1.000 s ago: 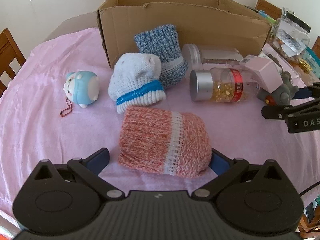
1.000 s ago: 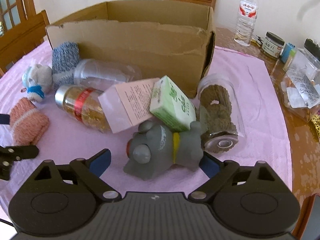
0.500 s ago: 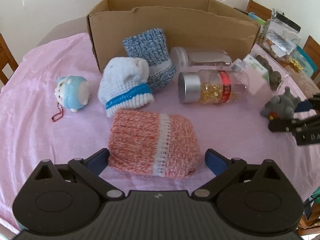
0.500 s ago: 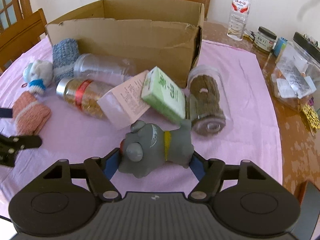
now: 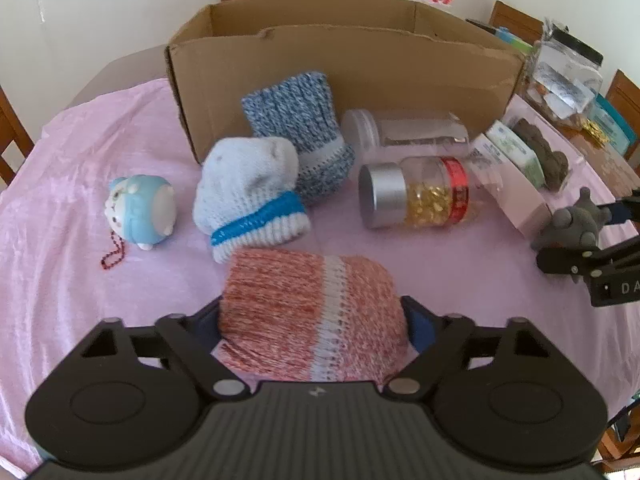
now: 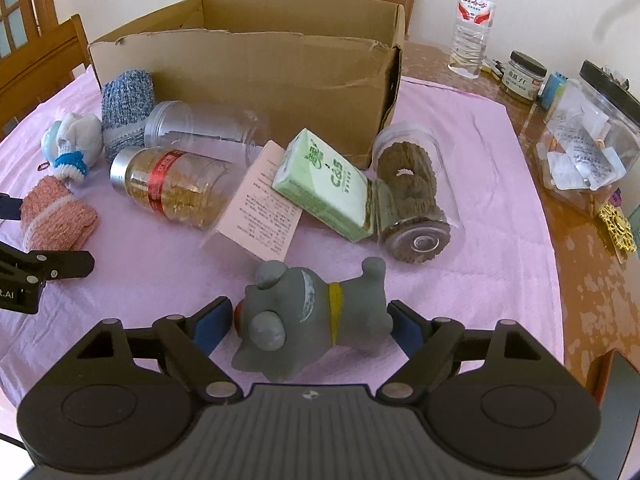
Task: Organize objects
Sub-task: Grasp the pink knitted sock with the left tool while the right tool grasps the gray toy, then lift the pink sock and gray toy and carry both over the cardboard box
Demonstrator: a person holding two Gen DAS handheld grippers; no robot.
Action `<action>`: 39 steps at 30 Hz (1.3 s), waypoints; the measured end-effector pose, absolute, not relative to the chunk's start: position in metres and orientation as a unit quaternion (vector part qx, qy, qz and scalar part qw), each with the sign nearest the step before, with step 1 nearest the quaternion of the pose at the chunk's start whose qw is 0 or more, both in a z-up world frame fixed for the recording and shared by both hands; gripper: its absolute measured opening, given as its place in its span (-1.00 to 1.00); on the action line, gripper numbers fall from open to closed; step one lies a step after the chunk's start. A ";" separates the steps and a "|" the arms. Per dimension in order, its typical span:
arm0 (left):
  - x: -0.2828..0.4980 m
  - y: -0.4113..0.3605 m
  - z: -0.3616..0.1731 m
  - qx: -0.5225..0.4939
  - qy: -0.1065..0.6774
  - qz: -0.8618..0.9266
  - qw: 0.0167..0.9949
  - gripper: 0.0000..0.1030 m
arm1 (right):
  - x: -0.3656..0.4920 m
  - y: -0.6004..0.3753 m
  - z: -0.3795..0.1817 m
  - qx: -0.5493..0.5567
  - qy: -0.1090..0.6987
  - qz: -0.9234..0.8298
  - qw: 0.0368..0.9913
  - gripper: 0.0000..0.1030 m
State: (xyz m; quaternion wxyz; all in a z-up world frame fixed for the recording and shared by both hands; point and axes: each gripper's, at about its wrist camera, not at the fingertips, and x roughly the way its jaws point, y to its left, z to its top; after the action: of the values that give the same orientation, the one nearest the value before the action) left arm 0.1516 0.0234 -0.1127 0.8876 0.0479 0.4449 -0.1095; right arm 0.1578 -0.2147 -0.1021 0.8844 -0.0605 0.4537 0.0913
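Note:
My left gripper (image 5: pixel 312 324) is shut on an orange-and-white knit sock (image 5: pixel 308 312), lifted slightly off the pink cloth; the sock also shows in the right wrist view (image 6: pixel 56 216). My right gripper (image 6: pixel 312 320) is shut on a grey rubber dog toy (image 6: pixel 312 320) with a yellow collar; the toy also shows at the right of the left wrist view (image 5: pixel 572 224). An open cardboard box (image 5: pixel 344 56) stands behind, also in the right wrist view (image 6: pixel 248 64).
On the pink cloth (image 5: pixel 80 160) lie a white-blue sock (image 5: pixel 248 196), a blue knit sock (image 5: pixel 296 132), a blue plush keychain (image 5: pixel 140 212), a capsule jar (image 6: pixel 172 188), a clear jar (image 6: pixel 200 128), pink (image 6: pixel 256 208) and green (image 6: pixel 324 184) boxes, and a cookie jar (image 6: pixel 412 196).
Both grippers closed: the left on the orange sock, the right on the grey dog toy. Each has pulled back and up with its object, away from the pile.

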 end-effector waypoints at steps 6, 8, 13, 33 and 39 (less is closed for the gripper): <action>0.150 0.029 -0.110 0.052 0.448 -0.120 0.884 0.55 | 0.158 -0.214 -0.097 -0.071 0.462 0.096 0.879 0.51; 0.150 0.031 -0.107 0.054 0.449 -0.126 0.883 0.50 | 0.159 -0.214 -0.095 -0.076 0.465 0.097 0.877 0.49; 0.152 0.035 -0.095 0.058 0.457 -0.142 0.876 0.43 | 0.161 -0.219 -0.083 -0.066 0.471 0.107 0.873 0.48; 0.172 0.019 0.003 0.087 0.436 -0.206 0.872 0.42 | 0.183 -0.228 0.003 -0.076 0.419 0.169 0.889 0.48; 0.200 0.004 0.029 0.079 0.420 -0.191 0.884 0.42 | 0.204 -0.230 0.020 -0.083 0.391 0.202 0.894 0.48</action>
State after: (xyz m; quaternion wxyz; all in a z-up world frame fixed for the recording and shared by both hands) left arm 0.2002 0.0043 0.0286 0.8839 0.0793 0.4197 -0.1906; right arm 0.2040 -0.2298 0.0196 0.8943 -0.0830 0.3907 0.2017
